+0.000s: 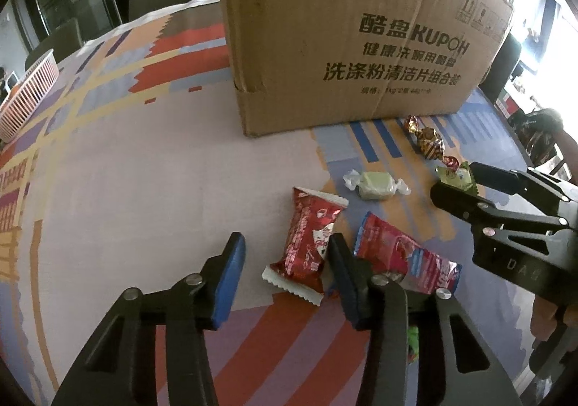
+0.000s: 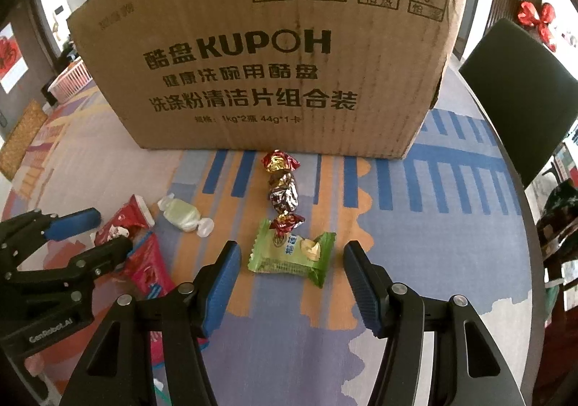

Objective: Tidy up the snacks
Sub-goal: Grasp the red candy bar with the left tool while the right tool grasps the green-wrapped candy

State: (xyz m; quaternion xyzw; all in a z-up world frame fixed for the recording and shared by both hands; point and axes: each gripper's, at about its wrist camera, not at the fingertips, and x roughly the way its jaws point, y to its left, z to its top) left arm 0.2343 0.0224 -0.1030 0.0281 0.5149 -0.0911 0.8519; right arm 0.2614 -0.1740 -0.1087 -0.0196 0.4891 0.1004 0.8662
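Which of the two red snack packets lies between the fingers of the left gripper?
The red packet with the white serrated ends lies between the open fingers of the left gripper. The other red packet lies outside them, to the right in the left wrist view.

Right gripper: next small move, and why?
Probably lower a little further, then close. The green snack packet lies flat on the tablecloth, centred between the right gripper's open jaws, pads clear of it on both sides.
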